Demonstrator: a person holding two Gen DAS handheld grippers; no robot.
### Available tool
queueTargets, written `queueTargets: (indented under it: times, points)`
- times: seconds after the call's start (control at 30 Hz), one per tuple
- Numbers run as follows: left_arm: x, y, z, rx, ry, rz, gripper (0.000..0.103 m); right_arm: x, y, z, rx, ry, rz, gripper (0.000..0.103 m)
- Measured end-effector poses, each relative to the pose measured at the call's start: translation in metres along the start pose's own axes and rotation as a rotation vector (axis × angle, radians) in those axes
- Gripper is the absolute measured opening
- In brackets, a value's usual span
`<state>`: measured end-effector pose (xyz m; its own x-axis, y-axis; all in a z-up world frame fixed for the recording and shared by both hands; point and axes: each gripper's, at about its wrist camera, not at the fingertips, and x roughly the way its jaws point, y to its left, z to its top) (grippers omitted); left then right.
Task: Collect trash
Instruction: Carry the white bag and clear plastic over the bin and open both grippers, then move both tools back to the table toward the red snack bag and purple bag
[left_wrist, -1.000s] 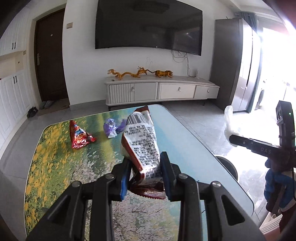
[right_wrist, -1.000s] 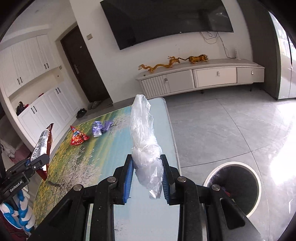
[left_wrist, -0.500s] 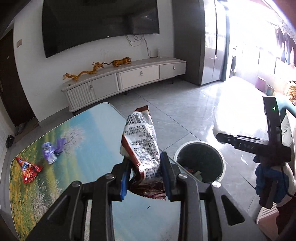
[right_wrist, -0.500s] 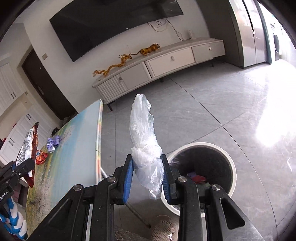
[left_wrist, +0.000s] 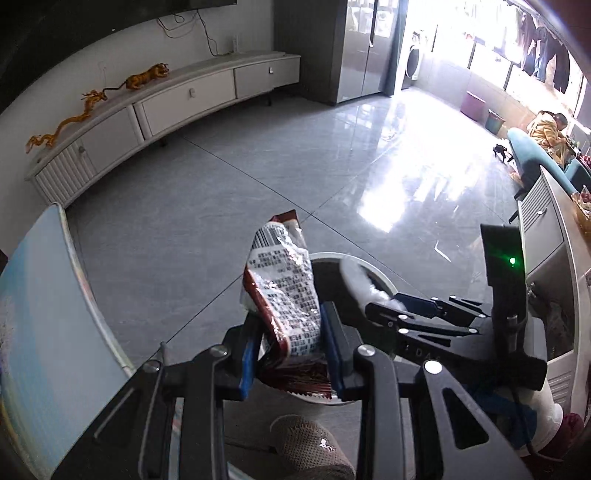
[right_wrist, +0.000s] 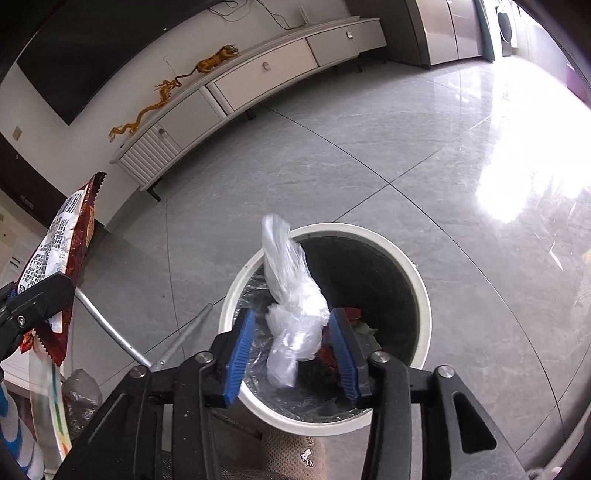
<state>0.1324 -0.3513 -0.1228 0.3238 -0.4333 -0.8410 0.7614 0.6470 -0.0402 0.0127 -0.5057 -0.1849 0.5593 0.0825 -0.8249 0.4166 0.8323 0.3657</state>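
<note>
My left gripper (left_wrist: 290, 343) is shut on a red and white snack wrapper (left_wrist: 284, 288), held upright above the near edge of a white round trash bin (left_wrist: 376, 275). My right gripper (right_wrist: 293, 343) has its jaws spread wide. A clear plastic bag (right_wrist: 291, 306) hangs loose between them over the bin (right_wrist: 421, 291), touching neither pad as far as I can see. The bin holds some trash. The wrapper (right_wrist: 62, 243) and the left gripper also show at the left of the right wrist view. The right gripper (left_wrist: 395, 306) shows over the bin in the left wrist view.
The table edge (left_wrist: 77, 266) with its printed top is at the left, with metal legs (right_wrist: 110, 332) beside the bin. A white TV cabinet (right_wrist: 240, 81) stands along the far wall. A slippered foot (right_wrist: 295, 454) is just below the bin. A grey cabinet (left_wrist: 546, 236) stands at the right.
Both grippers swung right and down from the table to over the bin. The right jaws have opened and the plastic bag is loose between them. The left still grips the wrapper.
</note>
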Motion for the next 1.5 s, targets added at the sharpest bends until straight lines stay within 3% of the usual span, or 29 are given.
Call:
queueTargets:
  times: [0.2,0.4,0.53,0.87,1.17,1.3,1.5]
  points:
    - [0.027,-0.008,0.015,-0.031,0.03,-0.048,0.051,-0.002,-0.025,0.002,0.043,-0.02,-0.047,0.07]
    - [0.023,-0.008,0.022,-0.056,0.009,-0.047,0.053,-0.017,-0.048,0.004,0.091,-0.065,-0.087,0.087]
    - [0.007,-0.007,0.016,-0.078,-0.034,0.028,0.053,-0.036,-0.049,0.006,0.104,-0.126,-0.091,0.102]
    - [-0.082,0.028,0.002,-0.171,-0.261,0.281,0.053,-0.084,-0.009,0.022,0.044,-0.281,-0.038,0.103]
    - [-0.161,0.07,-0.032,-0.285,-0.389,0.459,0.054,-0.11,0.039,0.021,-0.033,-0.348,0.01,0.103]
    - [-0.192,0.084,-0.055,-0.343,-0.447,0.52,0.076,-0.117,0.059,0.017,-0.072,-0.36,0.016,0.103]
    - [-0.235,0.106,-0.086,-0.412,-0.508,0.578,0.08,-0.126,0.091,0.013,-0.148,-0.369,0.022,0.103]
